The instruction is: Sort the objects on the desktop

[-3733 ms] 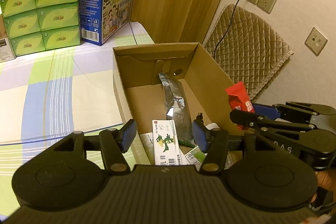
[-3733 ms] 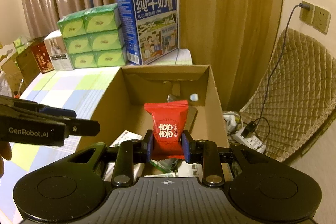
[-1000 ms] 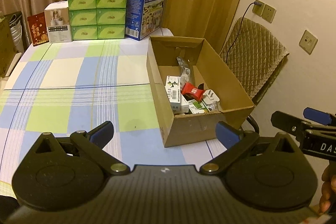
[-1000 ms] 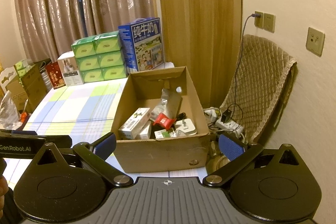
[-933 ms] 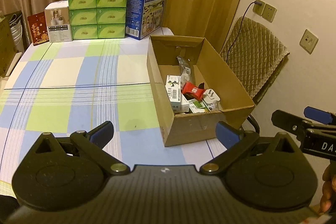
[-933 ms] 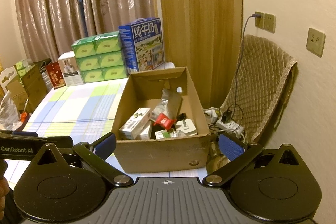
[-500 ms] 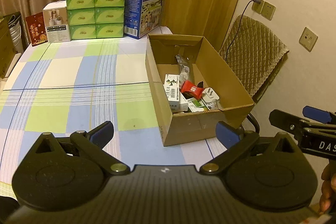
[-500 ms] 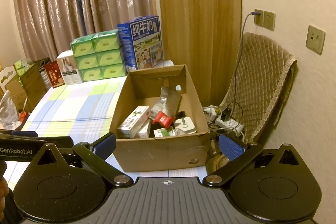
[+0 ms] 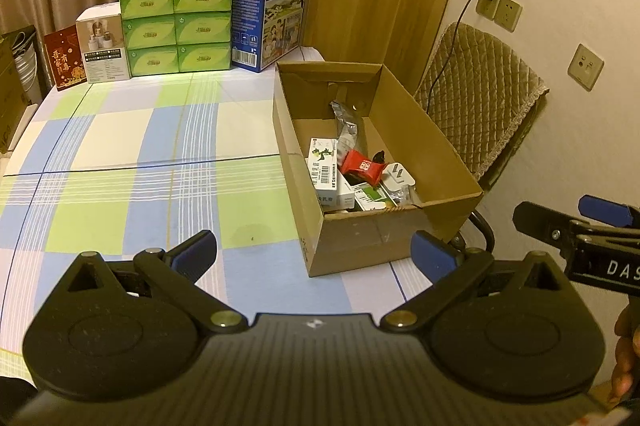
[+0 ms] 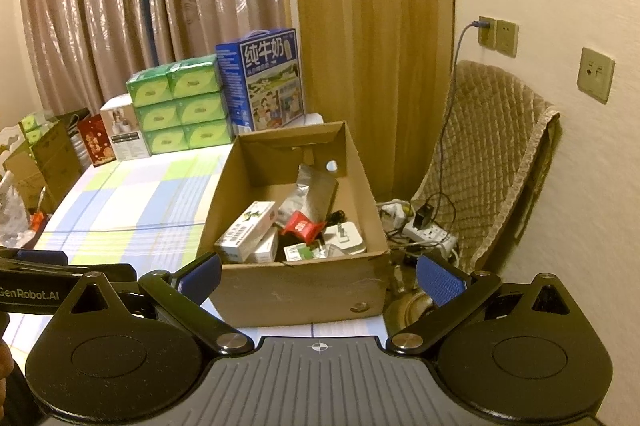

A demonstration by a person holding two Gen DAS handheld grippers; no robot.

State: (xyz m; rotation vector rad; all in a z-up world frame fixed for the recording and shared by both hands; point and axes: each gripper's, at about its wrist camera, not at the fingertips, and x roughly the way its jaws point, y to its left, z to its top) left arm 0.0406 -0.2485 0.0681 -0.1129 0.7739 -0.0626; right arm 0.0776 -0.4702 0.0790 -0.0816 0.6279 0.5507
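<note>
While the left claw [image 9: 314,250] gapes wide and empty at 6 o'clock in the left wrist view, the cardboard box [image 9: 420,130] sits at 1 o'clock on the checked counter [image 9: 120,154]. A red packet [image 9: 362,167] lies inside among a white carton [image 9: 323,168] and a white plug [image 9: 398,179]. The right claw's side shows at 4 o'clock.

From the right wrist view, the right claw [image 10: 320,274] is spread wide, holding nothing; the box rests at 12 o'clock, the red packet inside it.
</note>
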